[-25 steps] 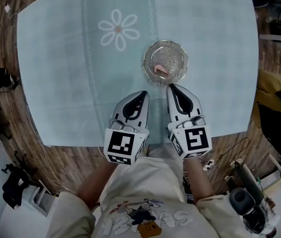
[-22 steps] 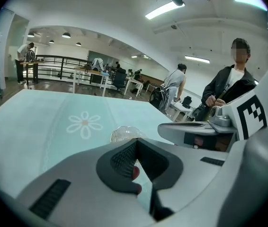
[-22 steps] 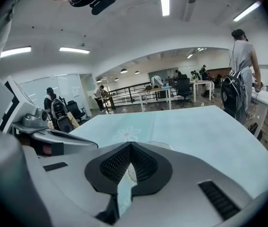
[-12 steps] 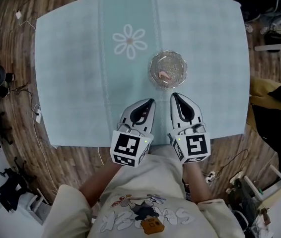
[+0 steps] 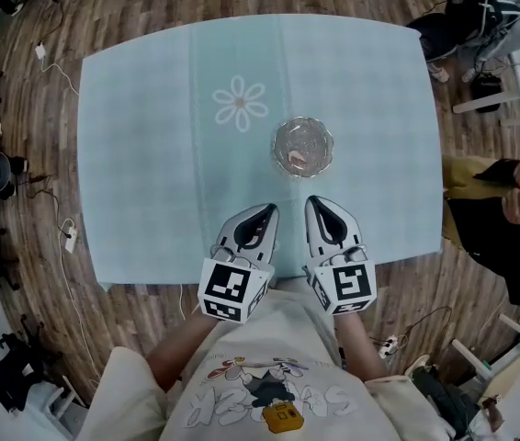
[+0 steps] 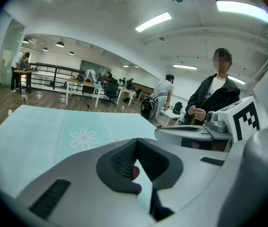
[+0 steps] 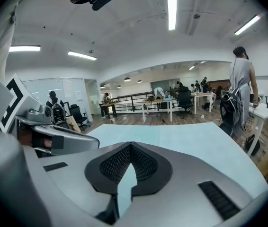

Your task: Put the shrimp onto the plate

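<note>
Head view: the shrimp (image 5: 299,160) is lying inside the plate (image 5: 277,143), so the placing is looking done, with nothing left but to draw back. The left gripper (image 5: 266,211) and right gripper (image 5: 313,202) are hanging side by side over the tablecloth's (image 5: 150,154) near edge, pointing at the plate but short of it.

Left gripper view: its jaws are sitting together on nothing. A reddish patch (image 6: 134,174) is showing in the gap, perhaps part of the gripper.

Right gripper view: its jaws are likewise sitting together and empty.

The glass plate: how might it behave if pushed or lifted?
The plate looks like clear glass, so probably stiff, breakable and slippery to grip. It sits low and flat, so a push would likely slide it over the tablecloth, not tip it.
</note>
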{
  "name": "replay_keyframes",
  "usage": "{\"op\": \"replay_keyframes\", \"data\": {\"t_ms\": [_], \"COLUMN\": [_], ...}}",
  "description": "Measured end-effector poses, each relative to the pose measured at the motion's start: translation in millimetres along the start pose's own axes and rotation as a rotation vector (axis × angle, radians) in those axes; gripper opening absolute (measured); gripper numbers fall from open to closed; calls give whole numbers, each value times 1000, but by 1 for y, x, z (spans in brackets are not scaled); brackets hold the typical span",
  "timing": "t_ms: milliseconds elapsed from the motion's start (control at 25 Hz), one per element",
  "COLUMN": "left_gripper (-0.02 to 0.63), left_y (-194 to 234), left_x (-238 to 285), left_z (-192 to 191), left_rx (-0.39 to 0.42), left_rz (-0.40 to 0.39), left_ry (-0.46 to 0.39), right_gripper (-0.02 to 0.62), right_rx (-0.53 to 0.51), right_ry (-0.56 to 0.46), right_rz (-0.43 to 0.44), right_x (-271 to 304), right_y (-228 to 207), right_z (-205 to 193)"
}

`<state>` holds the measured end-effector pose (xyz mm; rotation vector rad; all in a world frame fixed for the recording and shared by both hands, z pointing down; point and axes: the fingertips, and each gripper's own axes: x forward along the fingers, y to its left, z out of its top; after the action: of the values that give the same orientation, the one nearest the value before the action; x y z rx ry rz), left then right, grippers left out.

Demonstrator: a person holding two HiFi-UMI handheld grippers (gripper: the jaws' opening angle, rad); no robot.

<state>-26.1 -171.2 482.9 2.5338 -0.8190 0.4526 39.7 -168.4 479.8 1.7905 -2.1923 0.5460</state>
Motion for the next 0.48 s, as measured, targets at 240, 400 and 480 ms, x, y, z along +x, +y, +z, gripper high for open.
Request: {"op": "replay_keyframes", "data": {"t_ms": [240, 400, 480], "left_gripper": [8, 8, 8], "left_y": [-12, -25, -30], "left_x": [-17, -24, -28], "left_z": [7, 6, 6], "left_rx": [29, 30, -45], "left_rz": [-12, -43, -78], "left_ry": [-17, -3, 19], "right_gripper": [23, 23, 23], "right_rx": [-15, 24, 37], "right_ry": [-14, -28, -32], "right_rz": [19, 12, 11], "right_x": [-18, -32, -38], "right_y": [19, 23, 24], "right_z": [7, 9, 8]}}
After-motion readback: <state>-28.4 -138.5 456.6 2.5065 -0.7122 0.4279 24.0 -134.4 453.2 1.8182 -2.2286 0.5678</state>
